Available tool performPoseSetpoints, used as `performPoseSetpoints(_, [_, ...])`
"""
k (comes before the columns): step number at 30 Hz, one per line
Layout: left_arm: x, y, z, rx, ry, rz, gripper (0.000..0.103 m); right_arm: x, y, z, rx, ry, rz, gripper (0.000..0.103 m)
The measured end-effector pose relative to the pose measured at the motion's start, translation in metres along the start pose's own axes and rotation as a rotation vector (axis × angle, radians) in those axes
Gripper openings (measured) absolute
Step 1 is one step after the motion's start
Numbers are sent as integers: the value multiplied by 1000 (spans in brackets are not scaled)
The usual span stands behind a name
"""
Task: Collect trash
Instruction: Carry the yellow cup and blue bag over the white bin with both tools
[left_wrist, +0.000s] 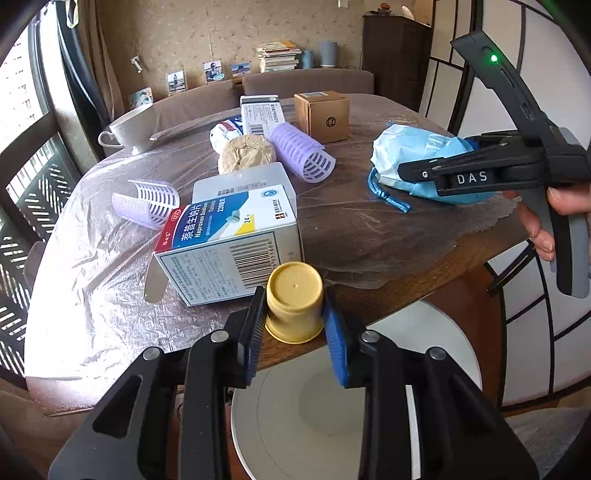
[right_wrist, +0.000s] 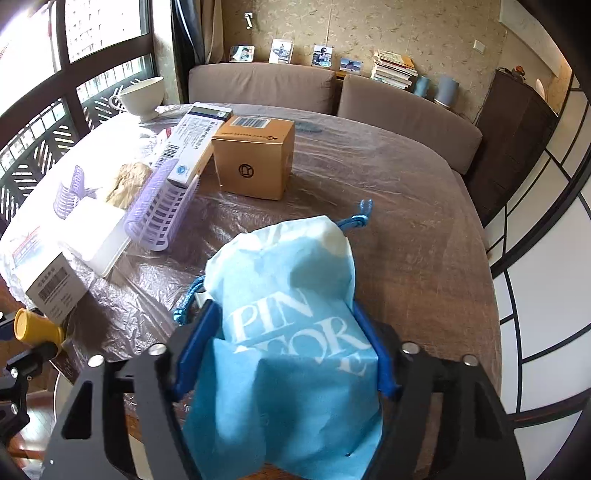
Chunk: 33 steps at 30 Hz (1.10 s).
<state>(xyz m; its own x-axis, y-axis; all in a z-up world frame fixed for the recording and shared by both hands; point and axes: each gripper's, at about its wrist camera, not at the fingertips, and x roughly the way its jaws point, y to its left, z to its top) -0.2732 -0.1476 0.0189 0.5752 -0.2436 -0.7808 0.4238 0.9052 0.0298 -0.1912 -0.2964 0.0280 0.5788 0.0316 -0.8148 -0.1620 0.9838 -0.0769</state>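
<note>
L claw (left_wrist: 294, 312) is clamping the yellow cup (left_wrist: 294, 301) at its stiff, light sides; R claw (right_wrist: 280, 354) is squeezing the soft blue bag (right_wrist: 291, 332) mid-body, prob. squashy.

1. A white cup (left_wrist: 131, 127) stands at the far edge of the table (left_wrist: 369, 229), near the window.
2. Stacked books (right_wrist: 393, 70) and small photos (right_wrist: 321, 55) line the ledge behind the brown sofa cushions (right_wrist: 406, 110).
3. A dark cabinet (left_wrist: 397, 55) stands against the wall.
</note>
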Motion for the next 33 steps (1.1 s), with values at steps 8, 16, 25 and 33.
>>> performPoseSetpoints(8, [-15,1,5,-55,-33,-72,33,-19,-6,-4,33,-37,56,61])
performPoseSetpoints(16, [-22,-6,6,-93,-48,-88,33,-44,-14,-12,80,-64,140,60])
performPoseSetpoints(25, [-31,-6,0,-175,-30,-71,33,-67,-9,-27,95,-64,233,60])
performPoseSetpoints(33, [-44,-2,-12,-188,-21,-67,33,-92,13,-56,91,-25,273,60])
